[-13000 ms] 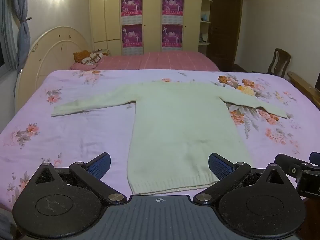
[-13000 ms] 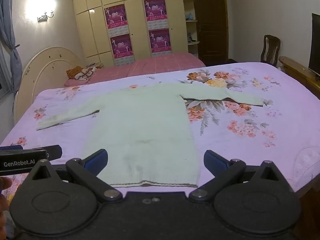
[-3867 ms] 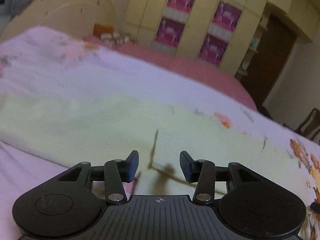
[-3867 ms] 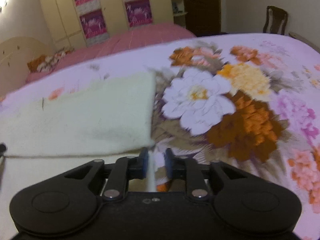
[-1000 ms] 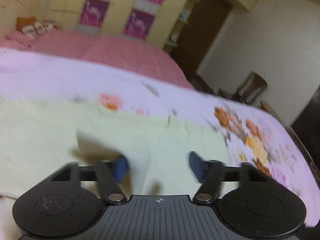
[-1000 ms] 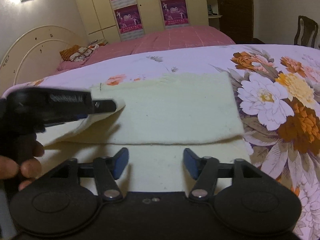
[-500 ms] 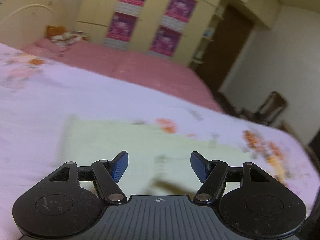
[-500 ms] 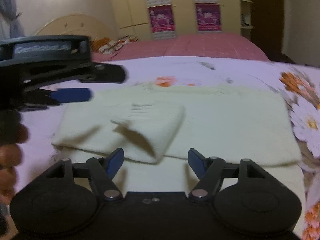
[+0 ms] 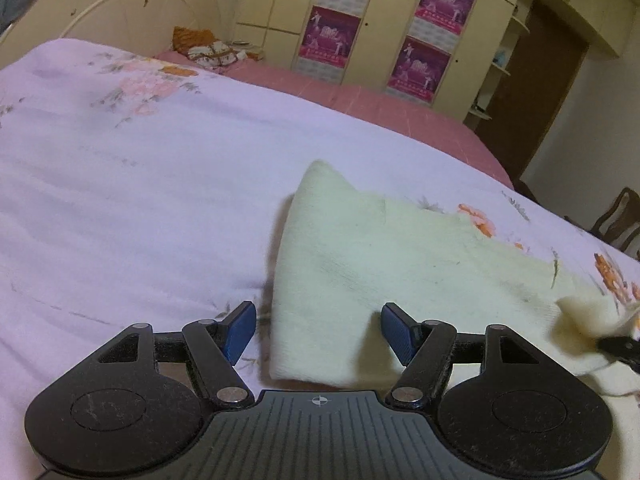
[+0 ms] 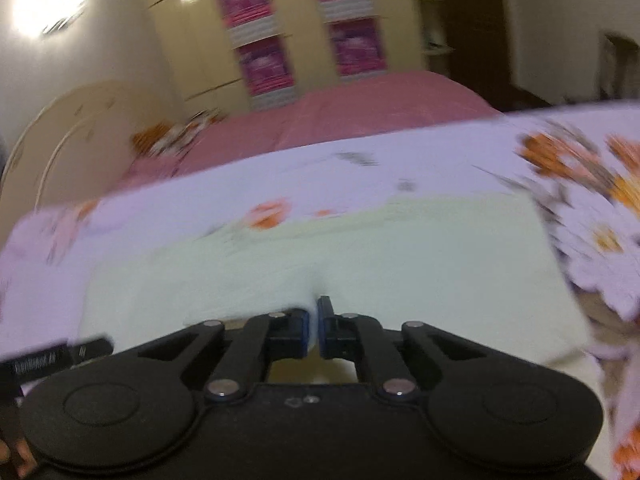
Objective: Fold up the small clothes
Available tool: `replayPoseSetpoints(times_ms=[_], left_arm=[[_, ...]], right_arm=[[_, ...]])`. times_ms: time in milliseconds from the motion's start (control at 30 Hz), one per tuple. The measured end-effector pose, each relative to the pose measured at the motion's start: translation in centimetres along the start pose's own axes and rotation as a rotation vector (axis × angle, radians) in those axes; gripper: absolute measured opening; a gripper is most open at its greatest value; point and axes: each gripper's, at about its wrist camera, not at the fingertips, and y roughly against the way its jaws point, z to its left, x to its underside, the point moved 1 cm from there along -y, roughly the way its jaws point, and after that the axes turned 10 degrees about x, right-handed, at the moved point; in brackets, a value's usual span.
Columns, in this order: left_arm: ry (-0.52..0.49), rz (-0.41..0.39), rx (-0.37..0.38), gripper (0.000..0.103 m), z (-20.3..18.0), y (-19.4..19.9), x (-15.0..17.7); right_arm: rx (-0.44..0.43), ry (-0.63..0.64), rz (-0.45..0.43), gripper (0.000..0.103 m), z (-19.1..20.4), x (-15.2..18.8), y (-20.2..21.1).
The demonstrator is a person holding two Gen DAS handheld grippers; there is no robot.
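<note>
A pale yellow knit sweater (image 9: 384, 256) lies partly folded on the lilac floral bedspread (image 9: 120, 184). My left gripper (image 9: 316, 330) is open, its blue pads on either side of the sweater's near left corner, low over the bed. In the blurred right wrist view my right gripper (image 10: 315, 330) is shut on a fold of the sweater (image 10: 360, 256). The right gripper's tip (image 9: 618, 346) shows at the right edge of the left wrist view, with a lifted bit of sweater (image 9: 580, 316).
A second bed with a pink cover (image 9: 360, 96) and a cream headboard (image 9: 120, 12) stand behind. Cream wardrobes with purple posters (image 9: 380, 20) line the far wall. A wooden chair (image 9: 618, 220) stands at the right by a dark door (image 9: 544, 80).
My right gripper has closed on the sweater; half a second ago it was open. My left gripper has moved to the sweater's left corner and stays open. The sleeve was folded over the body.
</note>
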Motion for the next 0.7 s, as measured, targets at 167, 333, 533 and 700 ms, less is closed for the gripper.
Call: replayPoseSetpoints(times_ms=[167,333,533,700], left_arm=[[0.019,-0.003,0.022,0.068,-0.2,0.2,-0.4],[0.011,-0.006,0.022,0.068,-0.6,0.0,-0.7],[0.003,-0.012,0.011,0.068,-0.8,-0.4,-1.0],[-0.008,-0.010,0.023,0.068,-1.8,-1.2,-1.2]], right_arm=[[0.065,-0.215,0.093,0.006,-6.1,0.9,-1.0],[-0.005,-0.183,0.095,0.026,-6.0,0.3,-1.1],[0.052,-0.119,0.041,0.006,-5.8,-0.8,-1.3],[0.157,-0.039,-0.084,0.005,-7.2,-1.6,0.5]])
